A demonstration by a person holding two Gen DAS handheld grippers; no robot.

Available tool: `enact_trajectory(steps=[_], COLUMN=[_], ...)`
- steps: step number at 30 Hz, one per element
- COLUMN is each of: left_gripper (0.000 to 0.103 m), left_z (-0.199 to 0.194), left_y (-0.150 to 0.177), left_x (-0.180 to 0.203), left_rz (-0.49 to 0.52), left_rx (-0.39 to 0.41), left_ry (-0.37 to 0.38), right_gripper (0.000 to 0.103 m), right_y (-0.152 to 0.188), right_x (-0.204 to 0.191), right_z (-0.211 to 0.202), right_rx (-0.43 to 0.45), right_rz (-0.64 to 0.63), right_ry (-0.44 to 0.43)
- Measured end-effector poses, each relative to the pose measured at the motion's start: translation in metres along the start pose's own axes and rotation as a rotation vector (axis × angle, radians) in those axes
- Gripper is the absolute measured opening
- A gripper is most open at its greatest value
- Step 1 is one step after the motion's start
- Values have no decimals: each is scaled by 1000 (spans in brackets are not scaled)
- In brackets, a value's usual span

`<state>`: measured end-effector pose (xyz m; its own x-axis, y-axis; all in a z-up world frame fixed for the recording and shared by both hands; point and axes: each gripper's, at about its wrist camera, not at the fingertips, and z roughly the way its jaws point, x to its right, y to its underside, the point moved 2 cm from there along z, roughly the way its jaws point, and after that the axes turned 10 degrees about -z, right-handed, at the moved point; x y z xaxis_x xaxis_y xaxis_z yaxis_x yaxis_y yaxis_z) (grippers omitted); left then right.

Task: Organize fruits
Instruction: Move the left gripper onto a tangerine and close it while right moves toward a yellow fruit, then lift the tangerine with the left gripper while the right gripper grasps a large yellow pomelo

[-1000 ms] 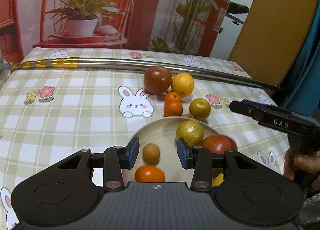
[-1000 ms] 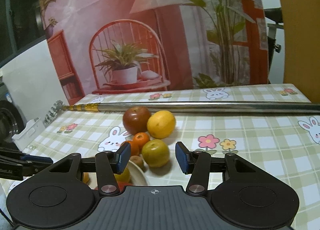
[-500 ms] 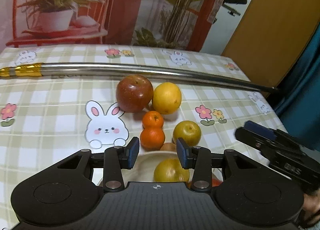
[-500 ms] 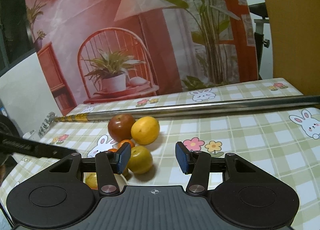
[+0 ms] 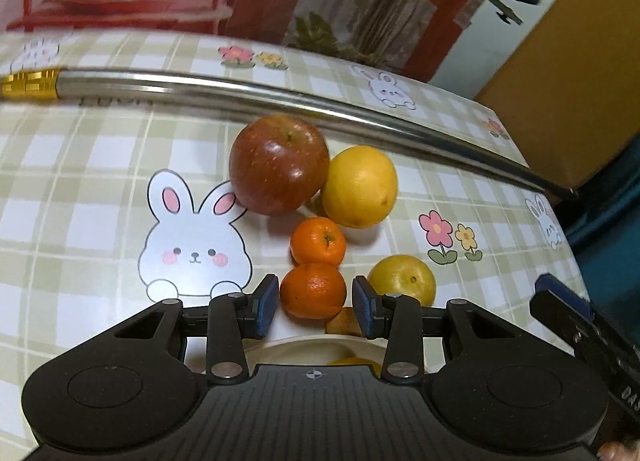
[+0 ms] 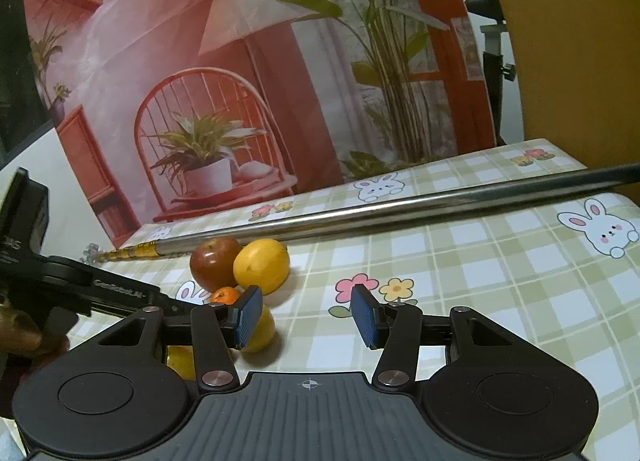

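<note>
— Checked surface (image 5: 80,189); how does the left claw (image 5: 315,305) sit?
— Tilted down, jaws closing around the nearer tangerine (image 5: 313,291), pads not yet touching it.
— Right claw (image 6: 306,317)?
— Narrowly parted, pinching nothing. Plate (image 5: 296,345) mostly hidden beneath the left claw.

On the table (image 5: 80,189), an apple (image 5: 279,164) sits just before a long metal pole (image 5: 248,95), touching a lemon (image 5: 359,185) on its right. Before them lie two mandarins (image 5: 318,241), one behind the other (touching); a round citrus (image 5: 402,280) lies to their right. A plate's rim (image 5: 304,343) lies nearest.
</note>
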<state>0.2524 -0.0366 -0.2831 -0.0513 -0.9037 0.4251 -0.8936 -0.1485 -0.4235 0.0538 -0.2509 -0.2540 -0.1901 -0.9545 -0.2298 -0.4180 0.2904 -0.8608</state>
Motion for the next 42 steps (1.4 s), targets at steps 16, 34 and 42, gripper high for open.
enact_trajectory(steps=[16,34,42], left_gripper=[38,38,38], left_z=[-23,-107,-131], left_y=[6,50,61], left_x=[7,-8,-27], left_rz=[67,119,91], left_rx=[70,235,294], left_ry=[-1,18,21], right_gripper=[47,47,47], right_y=[1,-3,-15], right_x=[-1,-16,-27], right_z=[0,-13,-15], right_rx=[-2,-2,2], right_rz=[1,-39,-70], right_ry=[1,1,-12])
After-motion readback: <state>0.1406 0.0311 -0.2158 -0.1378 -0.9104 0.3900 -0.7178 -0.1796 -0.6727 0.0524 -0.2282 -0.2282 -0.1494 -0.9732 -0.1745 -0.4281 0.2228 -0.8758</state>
